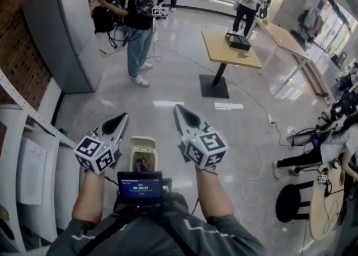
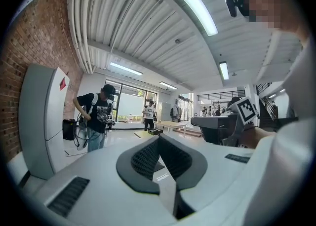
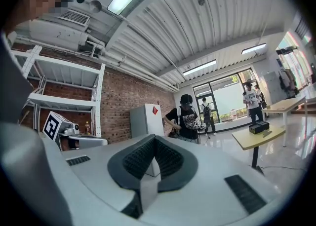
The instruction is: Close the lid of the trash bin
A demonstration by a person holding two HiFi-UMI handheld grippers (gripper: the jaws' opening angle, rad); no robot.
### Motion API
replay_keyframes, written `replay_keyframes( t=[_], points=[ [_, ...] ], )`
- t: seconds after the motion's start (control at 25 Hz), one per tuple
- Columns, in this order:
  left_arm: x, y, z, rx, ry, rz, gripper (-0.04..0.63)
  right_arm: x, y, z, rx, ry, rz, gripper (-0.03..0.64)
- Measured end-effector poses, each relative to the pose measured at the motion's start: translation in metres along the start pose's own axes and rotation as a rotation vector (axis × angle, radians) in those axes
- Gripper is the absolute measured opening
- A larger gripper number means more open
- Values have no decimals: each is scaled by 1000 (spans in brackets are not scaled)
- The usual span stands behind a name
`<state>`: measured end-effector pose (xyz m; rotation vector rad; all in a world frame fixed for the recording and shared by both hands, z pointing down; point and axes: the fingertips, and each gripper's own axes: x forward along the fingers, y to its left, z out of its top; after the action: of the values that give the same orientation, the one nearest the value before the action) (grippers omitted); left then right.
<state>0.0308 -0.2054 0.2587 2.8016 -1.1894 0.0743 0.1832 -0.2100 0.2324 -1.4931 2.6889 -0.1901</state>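
A small white trash bin (image 1: 143,159) stands on the floor right below me, its lid tipped up and dark rubbish showing inside. My left gripper (image 1: 119,121) hangs above and to the left of the bin, jaws shut with nothing in them. Above and to the right of it is my right gripper (image 1: 180,110), also shut and empty. Both point forward into the room, well above the bin. The bin does not show in either gripper view; in these the left gripper (image 2: 159,142) and the right gripper (image 3: 153,140) each have their pads pressed together.
White shelving (image 1: 31,154) runs along my left, and a grey cabinet (image 1: 64,31) stands against the brick wall. A person (image 1: 137,20) stands ahead, beside a pedestal table (image 1: 229,48). A stool (image 1: 293,202), a seated person (image 1: 327,143) and floor cables lie right.
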Motion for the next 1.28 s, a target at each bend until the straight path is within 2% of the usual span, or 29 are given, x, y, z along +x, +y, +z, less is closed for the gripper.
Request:
replay_keyframes(
  t=[0.48, 0.6, 0.72, 0.88, 1.08, 1.28],
  points=[
    [27, 55, 15, 30, -12, -77, -5, 56, -11, 3, 15, -3, -76, 11],
    [23, 81, 18, 13, -38, -76, -5, 70, -3, 6, 13, -20, -103, 11],
    [19, 104, 15, -6, -48, -94, -5, 82, -2, 8, 14, -33, -170, 11],
    [24, 128, 3, -36, -31, -137, -5, 101, 1, -5, 5, 12, -220, 11],
    [33, 150, 2, -45, -48, -128, -5, 117, 0, -24, 26, 47, -244, 11],
    [47, 160, -18, -76, 12, -98, -5, 128, -15, -47, 51, 101, -244, 11]
  ],
)
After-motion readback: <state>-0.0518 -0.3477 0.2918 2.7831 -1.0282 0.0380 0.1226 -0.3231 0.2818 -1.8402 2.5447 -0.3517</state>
